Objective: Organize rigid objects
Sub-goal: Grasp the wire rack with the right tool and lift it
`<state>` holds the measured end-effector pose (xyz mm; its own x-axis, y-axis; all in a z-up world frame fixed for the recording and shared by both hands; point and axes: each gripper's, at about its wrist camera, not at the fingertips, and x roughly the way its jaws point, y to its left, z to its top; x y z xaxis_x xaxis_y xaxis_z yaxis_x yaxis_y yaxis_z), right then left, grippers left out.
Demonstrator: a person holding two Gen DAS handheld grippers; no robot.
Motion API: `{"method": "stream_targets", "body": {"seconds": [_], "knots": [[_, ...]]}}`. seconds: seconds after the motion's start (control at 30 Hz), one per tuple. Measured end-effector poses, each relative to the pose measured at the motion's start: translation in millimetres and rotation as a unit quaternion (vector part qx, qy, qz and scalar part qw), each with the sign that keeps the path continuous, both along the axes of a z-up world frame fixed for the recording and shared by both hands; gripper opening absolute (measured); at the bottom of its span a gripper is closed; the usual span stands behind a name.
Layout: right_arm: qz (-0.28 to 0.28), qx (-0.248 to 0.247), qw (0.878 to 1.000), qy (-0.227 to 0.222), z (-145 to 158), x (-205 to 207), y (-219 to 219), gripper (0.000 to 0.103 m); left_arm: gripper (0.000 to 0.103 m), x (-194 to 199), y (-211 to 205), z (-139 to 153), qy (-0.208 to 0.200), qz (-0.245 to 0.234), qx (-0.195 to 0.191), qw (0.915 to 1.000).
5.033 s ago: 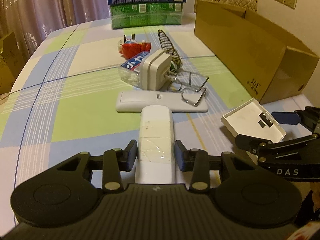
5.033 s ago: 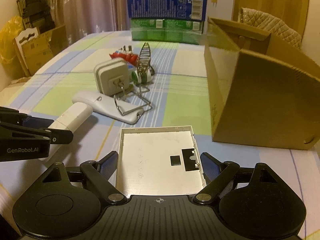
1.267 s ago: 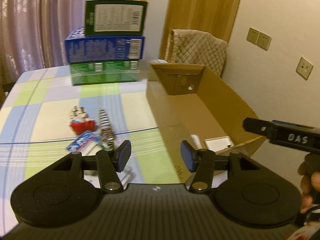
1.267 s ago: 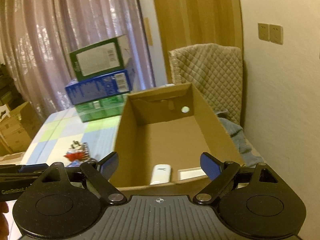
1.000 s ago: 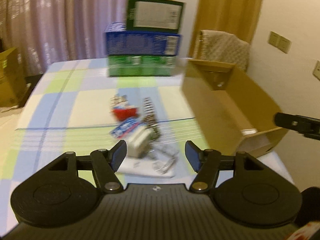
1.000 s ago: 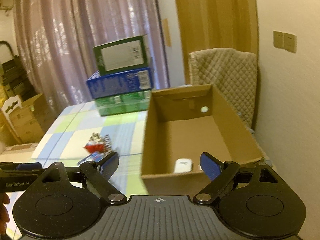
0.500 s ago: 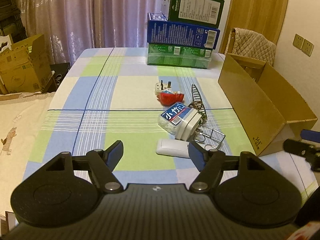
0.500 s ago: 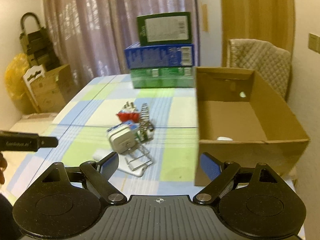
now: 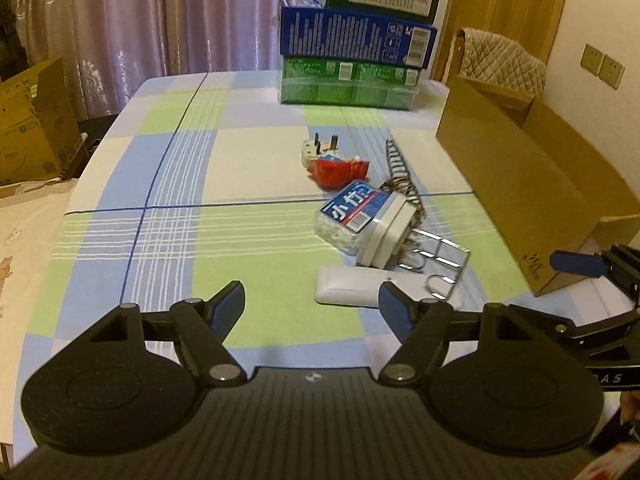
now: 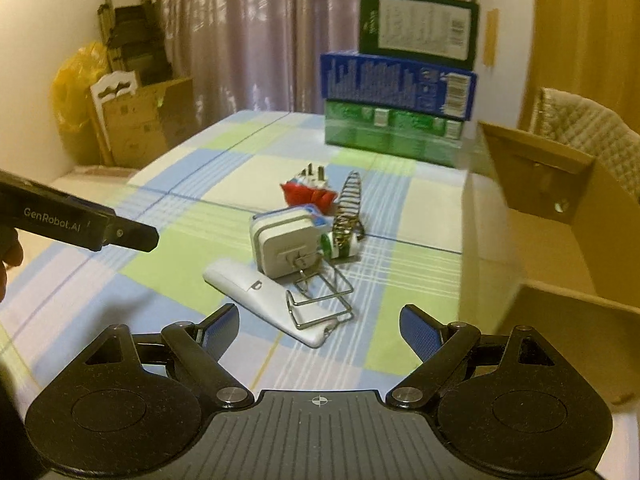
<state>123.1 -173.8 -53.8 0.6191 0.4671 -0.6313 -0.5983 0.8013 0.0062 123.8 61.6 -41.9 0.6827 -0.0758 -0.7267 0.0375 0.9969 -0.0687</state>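
A cluster of rigid objects lies mid-table: a flat white switch plate (image 9: 352, 290) (image 10: 256, 294), a white plug adapter (image 9: 386, 236) (image 10: 286, 242), a wire rack (image 9: 438, 264) (image 10: 320, 300), a clear blue-labelled box (image 9: 352, 212), a coil spring (image 9: 400, 170) (image 10: 348, 204), a red packet (image 9: 338, 168) (image 10: 306, 196) and a white plug (image 9: 318, 146). The open cardboard box (image 9: 532, 184) (image 10: 532, 216) stands to the right. My left gripper (image 9: 312, 306) and right gripper (image 10: 320, 326) are open and empty, held above the table before the cluster.
Green, blue and dark green cartons (image 9: 352, 52) (image 10: 400, 88) are stacked at the table's far edge. A padded chair (image 9: 504, 60) stands behind the cardboard box. More cardboard boxes (image 10: 140, 120) and a yellow bag (image 10: 72, 88) sit on the floor left.
Both grippers left the white items in the cardboard box, then swung back left and down toward the cluster on the table. Both are open and empty now.
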Motion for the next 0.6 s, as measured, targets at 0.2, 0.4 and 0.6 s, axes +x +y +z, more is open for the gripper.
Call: {"method": "stream_targets", "body": {"seconds": [0.2, 0.4, 0.6], "knots": [[0.024, -0.022, 0.999, -0.008, -22.7, 22.4, 14.7, 0.084, 0.07, 19.3, 2.9, -25.8, 0.013, -0.005, 0.008, 0.9999], [0.038, -0.045, 0.998, 0.001, -44.9, 50.6, 26.4, 0.073, 0.07, 28.6, 3.4, -40.6, 0.019, -0.008, 0.01, 0.9997], [0.069, -0.046, 0.997, 0.005, -54.3, 68.9, 32.4, 0.061, 0.07, 29.1, 4.3, -46.7, 0.022, -0.008, 0.003, 0.9997]]}}
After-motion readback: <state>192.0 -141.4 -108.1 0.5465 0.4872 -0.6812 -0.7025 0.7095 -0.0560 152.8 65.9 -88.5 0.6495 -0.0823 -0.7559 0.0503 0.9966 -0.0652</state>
